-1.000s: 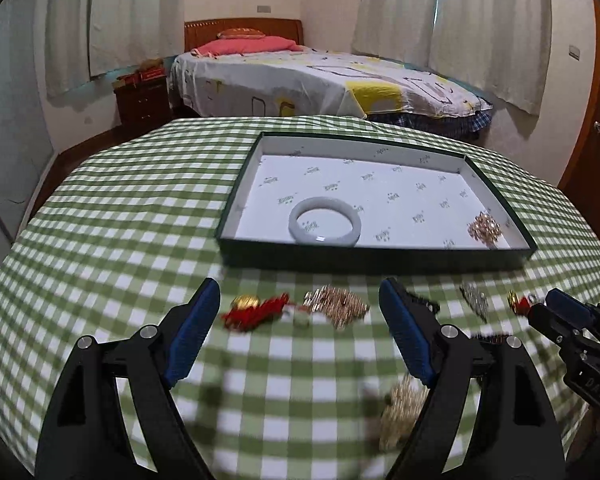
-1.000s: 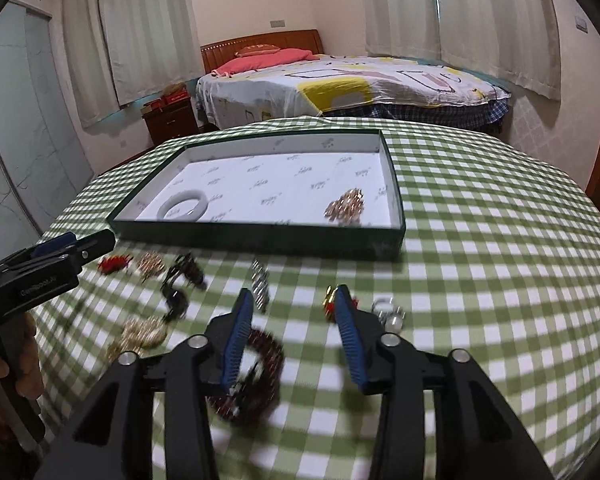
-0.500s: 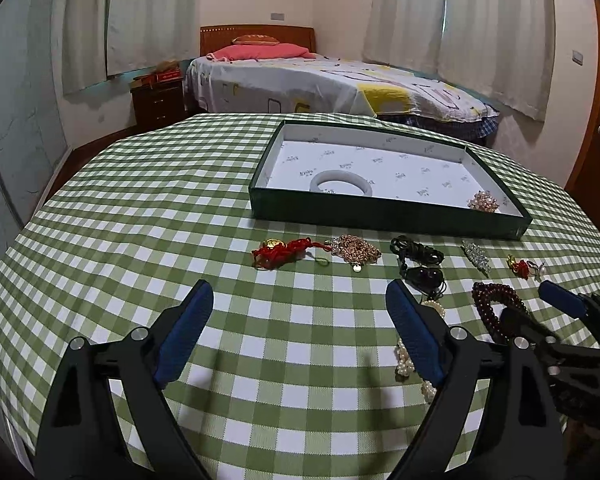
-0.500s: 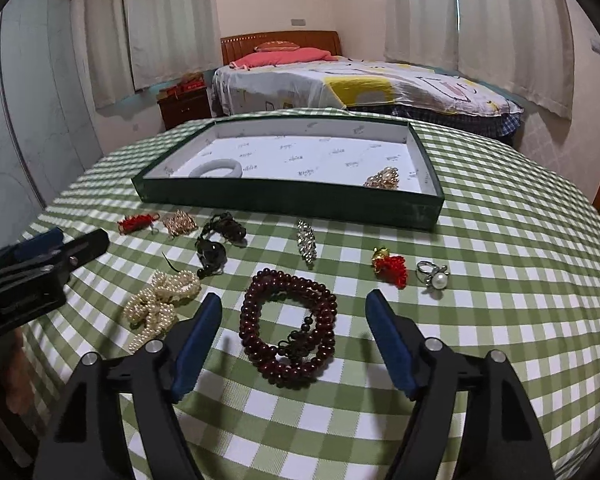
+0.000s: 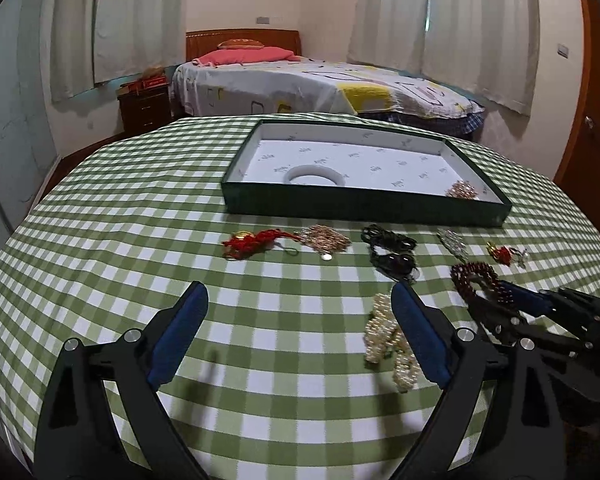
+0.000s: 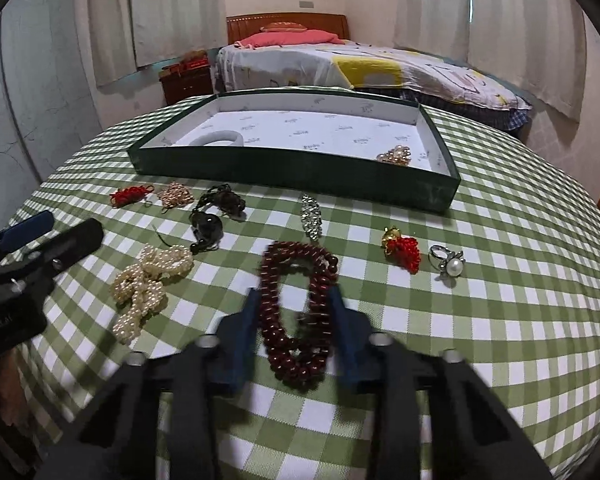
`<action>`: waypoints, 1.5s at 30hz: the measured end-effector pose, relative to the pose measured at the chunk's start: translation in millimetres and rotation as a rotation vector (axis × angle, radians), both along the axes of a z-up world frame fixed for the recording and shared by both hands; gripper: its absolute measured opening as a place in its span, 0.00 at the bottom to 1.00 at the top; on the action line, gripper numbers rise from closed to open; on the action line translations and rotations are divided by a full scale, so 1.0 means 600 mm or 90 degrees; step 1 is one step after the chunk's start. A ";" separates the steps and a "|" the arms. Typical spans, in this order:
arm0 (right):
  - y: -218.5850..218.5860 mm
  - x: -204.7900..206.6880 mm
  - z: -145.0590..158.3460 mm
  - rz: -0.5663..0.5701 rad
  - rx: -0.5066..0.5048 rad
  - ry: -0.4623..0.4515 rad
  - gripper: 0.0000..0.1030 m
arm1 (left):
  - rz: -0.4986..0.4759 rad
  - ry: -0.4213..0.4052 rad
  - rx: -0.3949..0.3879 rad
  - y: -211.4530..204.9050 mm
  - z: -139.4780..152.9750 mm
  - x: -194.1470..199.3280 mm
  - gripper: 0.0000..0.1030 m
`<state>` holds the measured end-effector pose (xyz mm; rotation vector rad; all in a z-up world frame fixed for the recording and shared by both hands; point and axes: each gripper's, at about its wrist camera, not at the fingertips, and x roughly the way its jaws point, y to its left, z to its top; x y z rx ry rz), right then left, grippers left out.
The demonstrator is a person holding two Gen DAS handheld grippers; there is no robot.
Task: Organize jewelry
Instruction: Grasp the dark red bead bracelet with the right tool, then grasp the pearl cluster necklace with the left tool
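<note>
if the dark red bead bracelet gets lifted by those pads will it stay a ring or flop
The dark red bead bracelet will probably flop: it lies in loose doubled loops, already squeezed narrow as the right gripper is closing on it. The round, glossy beads may slip on the pads, and the free end should sag.

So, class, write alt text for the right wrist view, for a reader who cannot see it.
The right gripper is closing around a dark red bead bracelet on a green checked tablecloth. Other jewelry lies around it, including a pearl strand and a pearl ring. Behind stands a green tray holding a white bangle.
</note>
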<state>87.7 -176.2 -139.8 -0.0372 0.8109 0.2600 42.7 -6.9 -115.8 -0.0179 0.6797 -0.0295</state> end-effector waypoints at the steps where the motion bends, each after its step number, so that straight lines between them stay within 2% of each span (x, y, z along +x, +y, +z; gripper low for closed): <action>1: -0.002 -0.002 0.001 0.004 0.006 0.002 0.22 | -0.006 0.000 0.004 -0.005 -0.001 0.000 0.88; 8: -0.033 -0.015 0.014 -0.019 0.031 -0.019 0.21 | -0.047 0.011 0.018 -0.041 -0.011 0.005 0.88; 12: -0.050 -0.018 0.014 -0.032 0.041 -0.021 0.21 | -0.055 0.038 0.016 -0.053 -0.025 0.015 0.87; 15: -0.058 -0.015 0.010 -0.037 0.052 -0.017 0.21 | -0.061 0.060 0.019 -0.059 -0.036 0.022 0.74; 20: -0.059 -0.014 0.009 -0.036 0.057 -0.014 0.21 | -0.075 0.074 0.002 -0.056 -0.045 0.024 0.61; 22: -0.058 -0.014 0.008 -0.036 0.057 -0.014 0.21 | -0.091 0.074 -0.011 -0.056 -0.045 0.022 0.50; 27: -0.058 -0.014 0.008 -0.036 0.057 -0.014 0.21 | -0.121 0.072 -0.031 -0.060 -0.045 0.018 0.31; 32: -0.057 -0.013 0.009 -0.035 0.055 -0.015 0.21 | -0.122 0.067 -0.029 -0.062 -0.042 0.015 0.20; 36: -0.057 -0.014 0.009 -0.035 0.056 -0.014 0.21 | -0.126 0.065 -0.046 -0.054 -0.040 0.013 0.18; 45: -0.056 -0.015 0.011 -0.036 0.056 -0.017 0.21 | -0.128 0.046 -0.041 -0.054 -0.025 0.003 0.16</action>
